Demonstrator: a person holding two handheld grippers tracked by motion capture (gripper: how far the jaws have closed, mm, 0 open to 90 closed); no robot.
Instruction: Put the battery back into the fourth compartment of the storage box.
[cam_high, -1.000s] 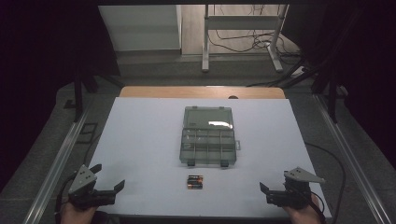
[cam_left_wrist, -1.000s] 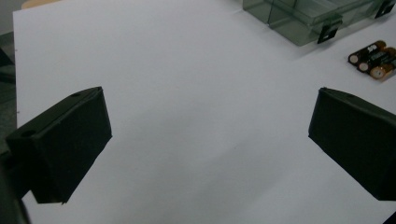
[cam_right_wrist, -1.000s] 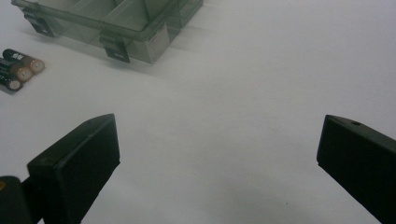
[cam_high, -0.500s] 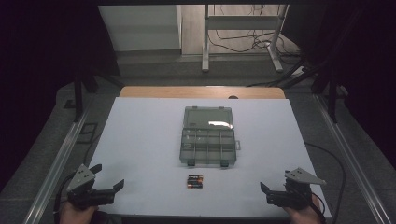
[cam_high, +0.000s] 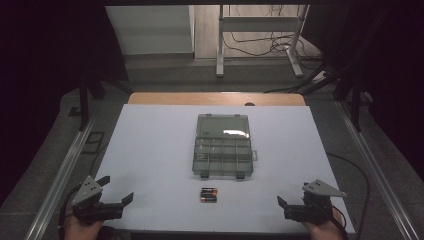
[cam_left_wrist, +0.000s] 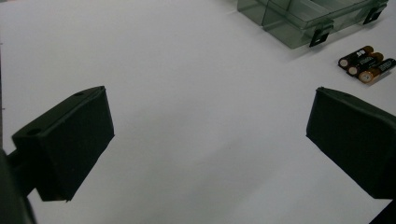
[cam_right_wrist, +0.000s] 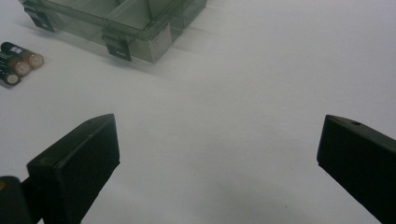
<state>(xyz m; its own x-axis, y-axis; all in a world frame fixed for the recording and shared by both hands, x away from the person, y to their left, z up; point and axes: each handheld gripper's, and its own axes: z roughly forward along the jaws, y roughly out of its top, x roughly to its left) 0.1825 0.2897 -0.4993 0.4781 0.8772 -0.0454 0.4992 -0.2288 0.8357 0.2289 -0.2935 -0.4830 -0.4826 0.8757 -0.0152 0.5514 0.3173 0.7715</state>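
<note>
White worktop (cam_high: 150, 150): left tongs (cam_high: 116, 200) apart, empty. Batteries (cam_high: 209, 195), seemingly three, lie between both tongs, roughly equidistant, long axes pointing side to side, just short of the clear compartment box (cam_high: 222, 150). Right tongs (cam_high: 284, 206) apart, empty.

Three batteries (cam_high: 209, 195), black with copper-coloured ends, lie flat and side by side, touching one another, on the white table (cam_high: 150, 150). They rest just in front of the open clear compartment box (cam_high: 222, 156), near its front latches.
</note>
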